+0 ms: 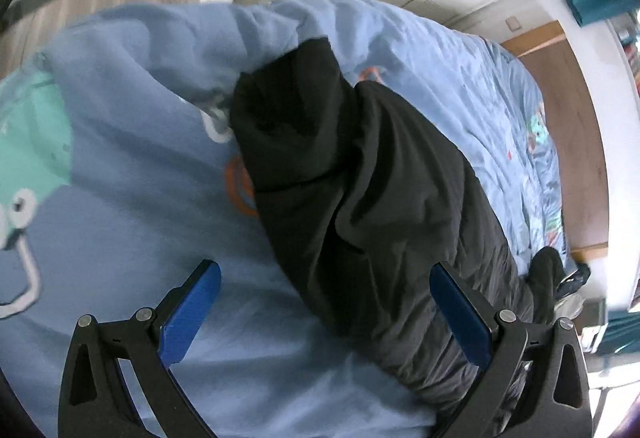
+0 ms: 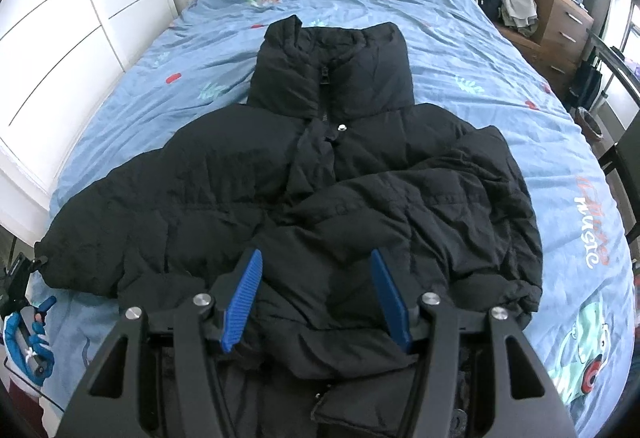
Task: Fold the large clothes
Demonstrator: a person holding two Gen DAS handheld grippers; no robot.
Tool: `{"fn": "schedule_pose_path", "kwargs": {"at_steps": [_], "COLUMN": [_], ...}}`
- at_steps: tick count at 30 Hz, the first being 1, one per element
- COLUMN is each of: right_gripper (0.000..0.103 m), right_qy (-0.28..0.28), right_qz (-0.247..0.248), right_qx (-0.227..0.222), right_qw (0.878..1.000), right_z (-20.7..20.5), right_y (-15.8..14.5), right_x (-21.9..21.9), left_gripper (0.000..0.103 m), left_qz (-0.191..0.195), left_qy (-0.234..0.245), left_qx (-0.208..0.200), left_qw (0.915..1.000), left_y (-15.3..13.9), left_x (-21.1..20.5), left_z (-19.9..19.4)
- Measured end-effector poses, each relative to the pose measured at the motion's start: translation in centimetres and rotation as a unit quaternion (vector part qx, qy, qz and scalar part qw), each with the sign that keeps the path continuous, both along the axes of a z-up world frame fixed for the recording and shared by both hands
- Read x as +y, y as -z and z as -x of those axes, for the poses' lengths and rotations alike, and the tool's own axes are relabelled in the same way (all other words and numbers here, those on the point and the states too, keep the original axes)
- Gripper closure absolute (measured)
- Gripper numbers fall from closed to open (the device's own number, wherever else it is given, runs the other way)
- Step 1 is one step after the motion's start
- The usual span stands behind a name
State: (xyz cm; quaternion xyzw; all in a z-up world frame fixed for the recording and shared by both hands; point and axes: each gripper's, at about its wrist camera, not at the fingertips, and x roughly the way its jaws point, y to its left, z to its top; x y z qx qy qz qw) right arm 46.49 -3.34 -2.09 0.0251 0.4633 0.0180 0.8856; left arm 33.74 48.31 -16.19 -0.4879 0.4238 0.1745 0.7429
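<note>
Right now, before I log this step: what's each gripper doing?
Left gripper: open, empty, over the black jacket.
Right gripper: open, jacket fabric between fingers, not pinched.

Bed in blue cartoon-print cover, black puffer jacket spread flat on it.

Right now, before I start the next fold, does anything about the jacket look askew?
Yes. The black jacket lies front-up on the bed, but one sleeve is bunched across its front and the hem is crumpled under the right tongs, so it isn't flat.
</note>
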Motion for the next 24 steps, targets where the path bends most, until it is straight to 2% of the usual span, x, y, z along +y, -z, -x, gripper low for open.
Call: {"fn": "schedule_pose_path", "kwargs": {"at_steps": [7,11,13,16,18,21,24], "right_gripper": [0.048,0.048,0.048,0.048,0.048,0.048,0.048], "right_qy": [0.019,0.024,0.025,0.025,0.023,0.023,0.028], "right_qz": [0.007,0.008,0.005,0.003,0.002,-0.002,-0.007], "right_qx": [0.004,0.005,0.005,0.005,0.005,0.002,-0.003], "right_qw": [1.000,1.000,1.000,1.000,1.000,1.000,1.000], "right_z": [0.0,0.0,0.0,0.0,0.1,0.3,0.6], "right_y": [-0.4,-0.5,-0.6,-0.6,-0.8,-1.2,-1.7], "right_x": [-1.6,-2.3,-2.6,-2.9,-3.1,-3.5,-4.5], "left_gripper": [0.002,0.025,0.029,0.043,0.063,0.075,0.080], "left_qz": [0.060,0.098,0.094,0.092,0.097,0.085,0.060], "left_qy": [-0.013,-0.015,-0.013,-0.012,-0.015,-0.012,0.000], "left_qx": [-0.023,-0.054,-0.051,-0.050,-0.051,-0.039,-0.024], "left_qw": [0.9978,0.9936,0.9941,0.9944,0.9939,0.9955,0.9979], "left_y": [1.9,2.0,1.8,1.4,1.3,0.8,-0.4], "left_x": [0.4,0.5,0.3,0.1,0.1,-0.1,-0.5], "left_z": [-1.8,-2.4,-2.6,-2.8,-2.7,-2.7,-3.6]}}
